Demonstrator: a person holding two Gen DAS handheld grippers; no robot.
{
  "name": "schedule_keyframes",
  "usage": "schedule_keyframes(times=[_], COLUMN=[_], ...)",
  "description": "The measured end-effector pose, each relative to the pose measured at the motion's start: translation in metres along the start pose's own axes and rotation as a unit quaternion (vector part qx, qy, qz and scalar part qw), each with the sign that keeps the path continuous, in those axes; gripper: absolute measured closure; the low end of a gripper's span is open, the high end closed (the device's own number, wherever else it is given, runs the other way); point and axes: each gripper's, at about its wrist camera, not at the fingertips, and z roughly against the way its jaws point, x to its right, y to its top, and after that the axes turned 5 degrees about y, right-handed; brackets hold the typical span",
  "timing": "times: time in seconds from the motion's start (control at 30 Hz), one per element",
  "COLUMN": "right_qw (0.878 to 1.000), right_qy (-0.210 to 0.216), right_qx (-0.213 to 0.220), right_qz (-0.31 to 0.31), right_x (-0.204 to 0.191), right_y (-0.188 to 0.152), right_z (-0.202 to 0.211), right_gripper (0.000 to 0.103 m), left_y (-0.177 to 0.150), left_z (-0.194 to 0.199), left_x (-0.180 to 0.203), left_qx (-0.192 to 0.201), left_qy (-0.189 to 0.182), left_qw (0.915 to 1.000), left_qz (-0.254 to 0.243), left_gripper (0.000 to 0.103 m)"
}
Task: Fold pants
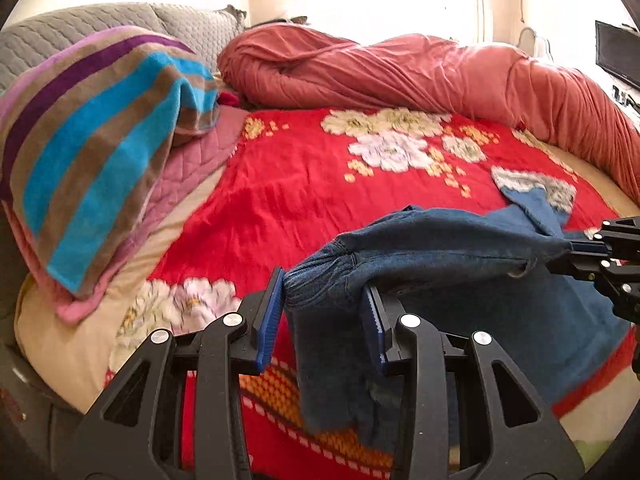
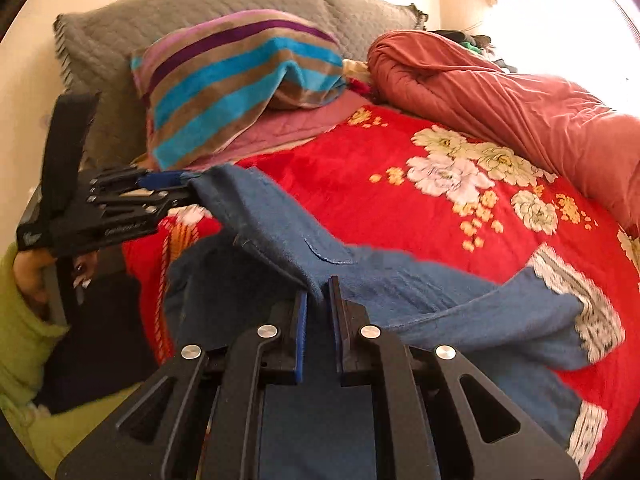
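Blue denim pants (image 1: 440, 248) with patterned grey-white cuffs (image 2: 596, 312) hang stretched between my two grippers above a red floral blanket (image 1: 300, 184). My left gripper (image 1: 324, 304) is shut on the pants' ribbed waistband, with cloth bunched between its blue pads; it also shows in the right wrist view (image 2: 180, 188). My right gripper (image 2: 318, 300) is shut on the other end of the waistband; it also shows in the left wrist view (image 1: 576, 248). The legs trail down onto the blanket at the right.
A striped towel (image 1: 96, 148) over a pink quilt (image 1: 192, 160) lies at the left. A rolled coral duvet (image 1: 400, 68) runs along the far side. Grey pillows (image 2: 160, 16) stand at the head. A dark screen (image 1: 616, 56) is at far right.
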Motion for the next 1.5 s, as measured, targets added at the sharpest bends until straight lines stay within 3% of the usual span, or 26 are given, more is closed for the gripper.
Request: schedule_keyframes(times=[0.33,0.77,1.0,1.13,1.23,1.33,1.5], right_qw=[0.999,0.996,0.994,0.991,0.988,0.990,0.997], right_qy=[0.023,0.046,0.056,0.094,0.098,0.093,0.060], right_qx=[-0.046,-0.074,-0.081,-0.087,-0.089,-0.080,-0.048], right_qz=[0.015,0.032,0.044,0.046,0.079,0.071,0.024], right_x=[-0.039,-0.063,-0.068,-0.077,-0.093,-0.092,-0.064], right_y=[-0.042,-0.060,-0.063,-0.067,-0.068,-0.063,-0.049], right_z=[-0.010,-0.021,-0.020,-0.023,-0.023,-0.015,0.000], right_gripper=[0.094,0.094,0.094,0.094,0.094,0.093,0.072], left_y=[-0.040,-0.057,-0.069,-0.057,-0.042,-0.025,-0.018], left_z=[-0.004,-0.004,0.011,0.038,0.044,0.036,-0.002], left_x=[-0.003,-0.017,-0.036,-0.043,-0.025,0.005,0.039], left_qx=[-0.066,-0.094,-0.099,-0.061,-0.049,-0.045,-0.075], left_qy=[-0.004,-0.014,0.002,-0.008,-0.029,-0.043,-0.012], left_qw=[0.9978,0.9949,0.9933,0.9944,0.9959,0.9974,0.9969], left_qz=[0.005,0.035,0.059,0.086,0.070,0.037,-0.016], left_gripper=[0.075,0.071,0.068,0.069,0.069,0.069,0.069])
